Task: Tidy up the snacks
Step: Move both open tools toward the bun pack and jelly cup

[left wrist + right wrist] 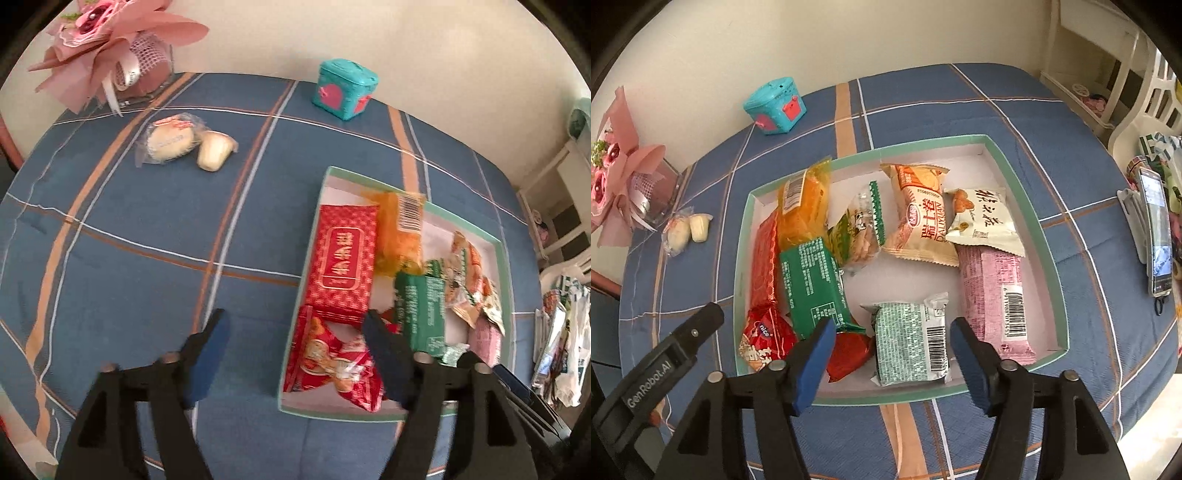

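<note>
A white tray with a green rim point(1015, 177) holds several snack packs: a red box point(345, 258), an orange bag point(803, 203), a green pack point(812, 284), a pink pack point(993, 295) and a green-white packet point(908, 343). My right gripper point(893, 326) hovers open above that packet, pads clear of it. My left gripper point(295, 317) is open over the tray's left rim point(308, 258), above a red biscuit bag point(332, 365), with nothing gripped. Out on the cloth lie a wrapped round cake point(168, 142) and a pale pudding cup point(214, 149).
A teal toy box point(347, 88) and a pink bouquet point(110, 44) stand along the wall at the back. A phone on a stand point(1156, 229) sits at the table's right edge, with white furniture point(1145, 103) beyond. Blue plaid cloth point(147, 258) covers the table.
</note>
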